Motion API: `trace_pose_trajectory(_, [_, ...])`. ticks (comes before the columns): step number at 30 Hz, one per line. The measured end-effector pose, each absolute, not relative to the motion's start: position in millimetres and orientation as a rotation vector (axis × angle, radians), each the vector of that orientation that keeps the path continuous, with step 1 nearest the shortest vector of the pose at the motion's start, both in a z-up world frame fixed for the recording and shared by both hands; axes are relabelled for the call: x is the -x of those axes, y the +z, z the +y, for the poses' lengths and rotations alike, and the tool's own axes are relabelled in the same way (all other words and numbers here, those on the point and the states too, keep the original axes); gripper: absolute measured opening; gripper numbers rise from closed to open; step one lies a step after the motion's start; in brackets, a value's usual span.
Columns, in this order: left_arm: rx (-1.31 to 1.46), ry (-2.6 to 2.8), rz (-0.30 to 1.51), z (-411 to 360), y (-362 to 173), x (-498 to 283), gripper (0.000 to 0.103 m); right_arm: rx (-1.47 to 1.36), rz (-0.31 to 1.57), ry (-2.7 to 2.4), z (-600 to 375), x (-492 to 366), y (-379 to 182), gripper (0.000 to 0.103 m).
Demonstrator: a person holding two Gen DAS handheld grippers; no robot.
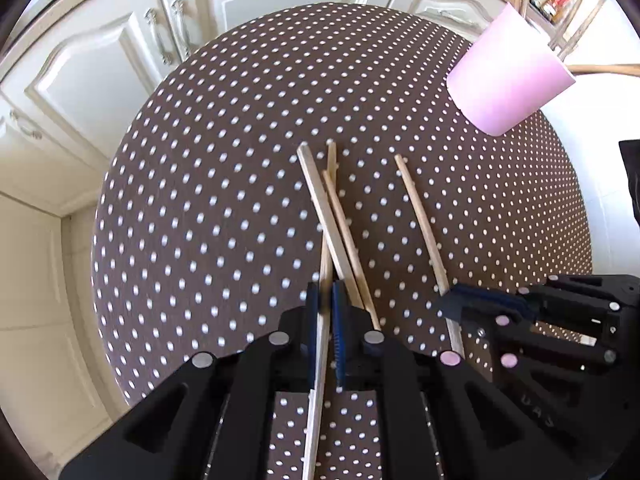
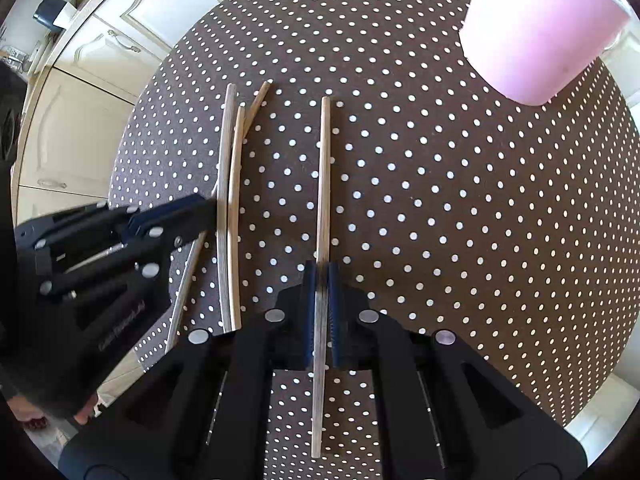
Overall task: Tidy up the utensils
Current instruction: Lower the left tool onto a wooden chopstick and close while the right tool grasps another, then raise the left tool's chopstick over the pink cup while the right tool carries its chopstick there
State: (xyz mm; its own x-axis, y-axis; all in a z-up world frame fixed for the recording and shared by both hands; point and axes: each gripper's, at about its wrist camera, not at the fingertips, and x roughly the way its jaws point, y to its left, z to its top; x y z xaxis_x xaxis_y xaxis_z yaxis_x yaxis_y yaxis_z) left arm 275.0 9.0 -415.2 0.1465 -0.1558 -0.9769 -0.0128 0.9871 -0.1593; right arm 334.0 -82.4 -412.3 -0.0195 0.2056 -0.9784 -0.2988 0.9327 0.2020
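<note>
Both jaws clamped on chopsticks, two loose chopsticks [image 2: 228, 216] between, pink cup [image 2: 536, 28] beyond

A round table [image 2: 460, 216] under a brown cloth with white polka dots carried everything. Near its far right edge stood a pink cup [image 2: 536, 36], well apart from four wooden sticks near the middle: two lay side by side and touching along their length [image 2: 230, 216], a third crossed under them at a slant [image 2: 256, 102], and a fourth [image 2: 324, 176] lay alone to their right, roughly parallel and clear of the others. The rest of the cloth around them showed only its dots.
</note>
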Motion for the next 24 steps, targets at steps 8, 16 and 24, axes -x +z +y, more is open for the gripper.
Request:
trace_pose_trajectory(8, [0.058, -0.084, 1.472, -12, -418, -298, 0.007, 0.065, 1.573, 0.418, -95, -347, -416, 0.007])
trace_pose_trajectory(16, [0.127, -0.088, 1.414, -9, -405, -282, 0.006, 0.021, 1.552, 0.449, -125, -337, -415, 0.006])
trace_pose_trajectory(24, [0.227, -0.044, 1.294, 11, -368, -268, 0.006, -0.090, 1.417, 0.458, -174, -328, -379, 0.006])
